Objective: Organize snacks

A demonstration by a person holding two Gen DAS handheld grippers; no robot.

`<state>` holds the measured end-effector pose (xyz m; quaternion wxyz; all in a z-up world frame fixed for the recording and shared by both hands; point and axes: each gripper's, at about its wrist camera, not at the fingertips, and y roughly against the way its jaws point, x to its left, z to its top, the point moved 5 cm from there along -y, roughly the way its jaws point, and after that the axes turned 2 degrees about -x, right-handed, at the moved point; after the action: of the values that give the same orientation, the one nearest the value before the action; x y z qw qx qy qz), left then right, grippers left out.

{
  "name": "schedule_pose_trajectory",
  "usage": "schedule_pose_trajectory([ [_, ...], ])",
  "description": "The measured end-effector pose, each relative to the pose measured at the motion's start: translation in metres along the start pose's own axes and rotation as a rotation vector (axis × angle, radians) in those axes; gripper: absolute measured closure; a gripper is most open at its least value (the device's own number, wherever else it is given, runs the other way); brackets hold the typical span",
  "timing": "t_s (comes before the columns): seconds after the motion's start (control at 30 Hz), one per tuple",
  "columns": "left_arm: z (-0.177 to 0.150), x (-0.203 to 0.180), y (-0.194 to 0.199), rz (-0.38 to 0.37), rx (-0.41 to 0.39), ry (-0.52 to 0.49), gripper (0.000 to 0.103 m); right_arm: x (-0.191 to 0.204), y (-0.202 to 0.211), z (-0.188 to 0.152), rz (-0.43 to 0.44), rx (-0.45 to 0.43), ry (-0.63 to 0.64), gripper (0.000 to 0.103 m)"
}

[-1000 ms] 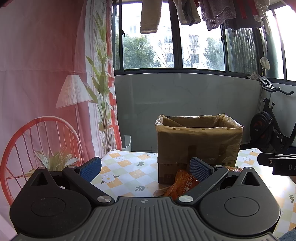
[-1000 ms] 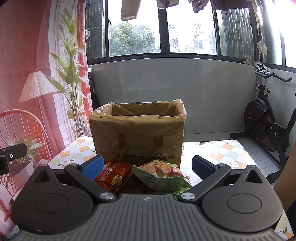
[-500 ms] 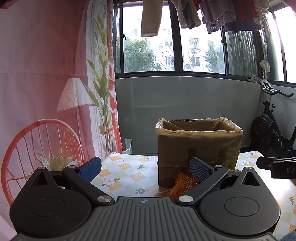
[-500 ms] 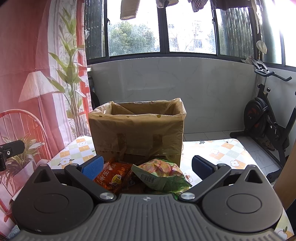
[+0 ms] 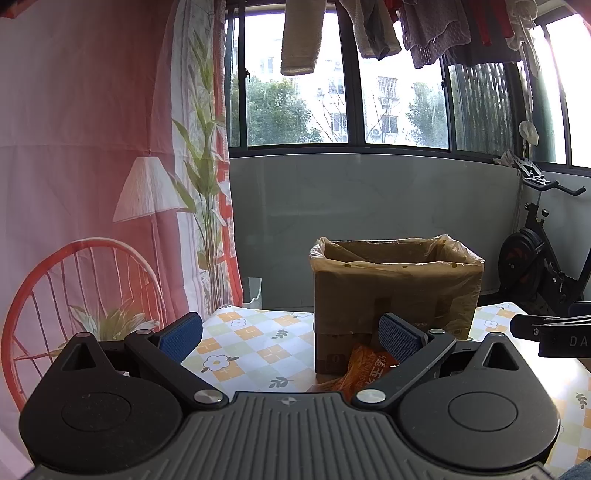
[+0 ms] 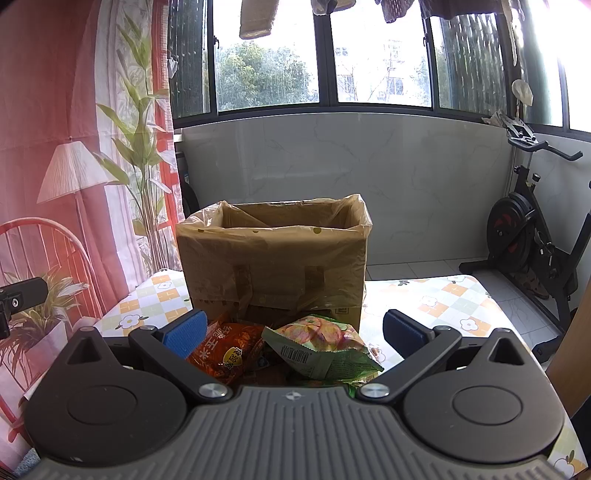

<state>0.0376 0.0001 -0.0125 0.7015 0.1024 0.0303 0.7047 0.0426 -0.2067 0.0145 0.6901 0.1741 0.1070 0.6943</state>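
Note:
A cardboard box lined with a plastic bag (image 6: 273,258) stands open on the checked tablecloth (image 6: 443,306); it also shows in the left wrist view (image 5: 395,284). An orange snack packet (image 6: 225,350) and a green snack packet (image 6: 321,347) lie in front of the box, between the fingers of my open right gripper (image 6: 295,332). My left gripper (image 5: 291,336) is open and empty, left of the box, with the orange packet (image 5: 365,369) by its right finger.
An exercise bike (image 6: 528,236) stands at the right. A curtain printed with a lamp and plant (image 5: 110,184) hangs at the left. Laundry (image 5: 369,29) hangs above the windows. The right gripper's tip (image 5: 550,332) shows at the left view's right edge.
The left gripper's view has dropped a little lower and nearer the table level; the box sits lower in frame. The right gripper has hardly moved. Both stay open.

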Motion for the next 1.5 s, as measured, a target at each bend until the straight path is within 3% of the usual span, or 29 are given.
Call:
schedule_pose_trajectory([
  [0.4,-0.001,0.001,-0.002,-0.011,0.013,-0.006,0.001,-0.001,-0.001,-0.001,0.005,-0.001,-0.010,0.000],
  [0.6,-0.011,0.002,-0.022,-0.007,0.032,-0.009,0.001,-0.008,-0.013,-0.011,-0.019,-0.015,-0.017,0.000],
  [0.87,-0.039,0.002,-0.066,-0.011,0.112,-0.008,0.006,-0.039,-0.049,-0.041,-0.078,0.042,-0.044,0.000],
  [1.03,-0.055,-0.009,-0.086,-0.071,0.148,0.001,0.007,-0.058,-0.068,-0.061,-0.107,0.094,-0.065,0.000],
  [1.23,-0.078,-0.019,-0.106,-0.107,0.219,0.004,0.009,-0.059,-0.090,-0.081,-0.091,0.155,-0.050,0.000],
  [1.33,-0.092,-0.016,-0.116,-0.099,0.275,-0.042,0.010,-0.057,-0.099,-0.088,-0.069,0.172,-0.034,0.000],
  [1.5,-0.109,-0.023,-0.126,-0.135,0.327,0.004,0.012,-0.053,-0.118,-0.092,-0.051,0.203,-0.004,0.000],
])
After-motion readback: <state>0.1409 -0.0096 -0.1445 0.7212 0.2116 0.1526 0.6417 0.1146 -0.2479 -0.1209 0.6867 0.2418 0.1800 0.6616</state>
